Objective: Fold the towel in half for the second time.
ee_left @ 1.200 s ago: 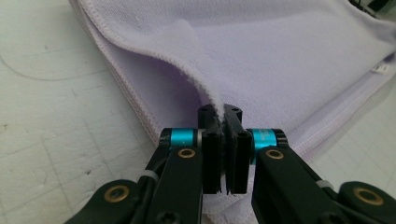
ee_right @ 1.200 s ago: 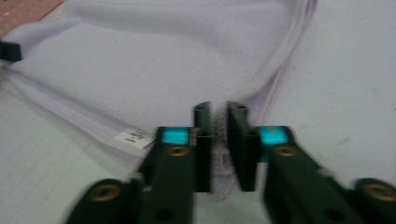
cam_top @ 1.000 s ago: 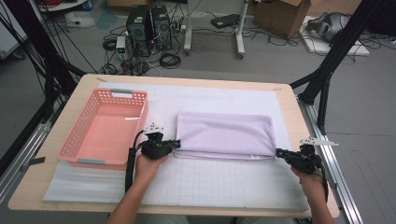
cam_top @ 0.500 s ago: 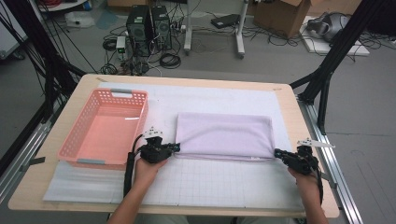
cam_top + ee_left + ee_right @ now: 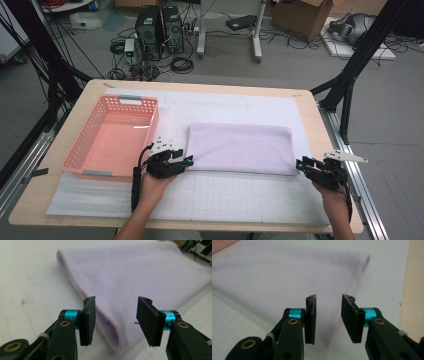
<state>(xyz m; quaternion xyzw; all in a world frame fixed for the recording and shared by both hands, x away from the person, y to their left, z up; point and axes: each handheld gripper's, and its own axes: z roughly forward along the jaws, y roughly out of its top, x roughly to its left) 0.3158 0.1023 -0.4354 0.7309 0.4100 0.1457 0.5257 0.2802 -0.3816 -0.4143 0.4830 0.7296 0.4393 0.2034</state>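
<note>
A folded lilac towel [image 5: 239,147] lies flat on the white mat [image 5: 225,200] in the middle of the table. My left gripper [image 5: 189,161] sits at its near left corner, jaws open. In the left gripper view the towel's folded edge [image 5: 110,332] lies between the open jaws of the left gripper [image 5: 116,322] without being pinched. My right gripper [image 5: 301,164] rests at the towel's near right corner. In the right gripper view the right gripper [image 5: 328,320] is open, with the towel [image 5: 287,277] ahead of the jaws and its corner between them.
A pink plastic basket [image 5: 114,138], empty, stands on the left of the table beside my left hand. The table's right edge and a metal rail [image 5: 360,185] run close to my right hand. Computers and cables lie on the floor beyond the table.
Both grippers have eased slightly back toward the near edge from the towel's corners and their jaws stand open. The towel lies flatter and has not shifted.
</note>
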